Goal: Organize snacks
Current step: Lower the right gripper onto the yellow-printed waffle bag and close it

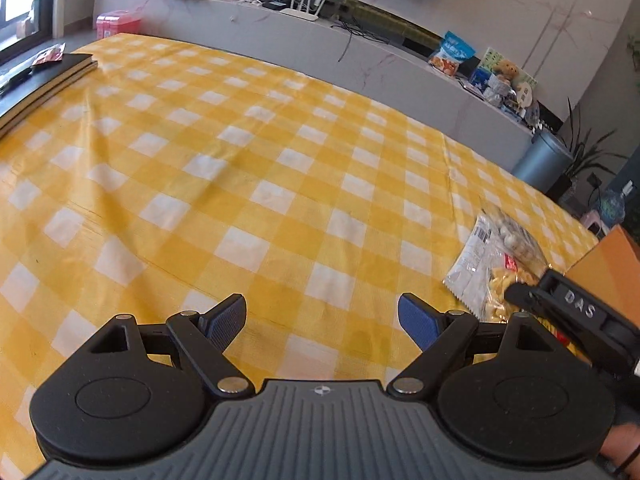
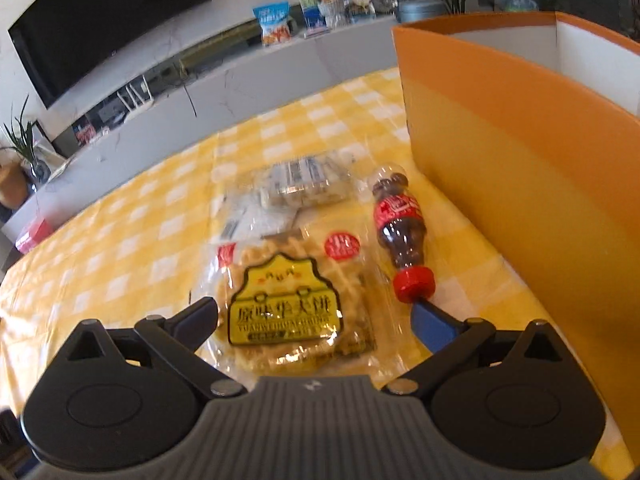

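White letters "DAS" stood on the black right gripper (image 1: pixel 576 308) in the left wrist view. The waffle packet (image 2: pixel 292 308) carried a yellow label with Chinese characters, 原味华夫饼. The small cola bottle's (image 2: pixel 400 232) red label was too blurred to read.

We see a yellow & white checked tablecloth (image 2: pixel 120 240), an orange box (image 2: pixel 520 168) w/ white inside, a cola bottle (image 2: pixel 402 236) w/ red cap & label, a waffle pack (image 2: pixel 292 304) w/ yellow label, black grippers w/ blue pads (image 1: pixel 416 318).
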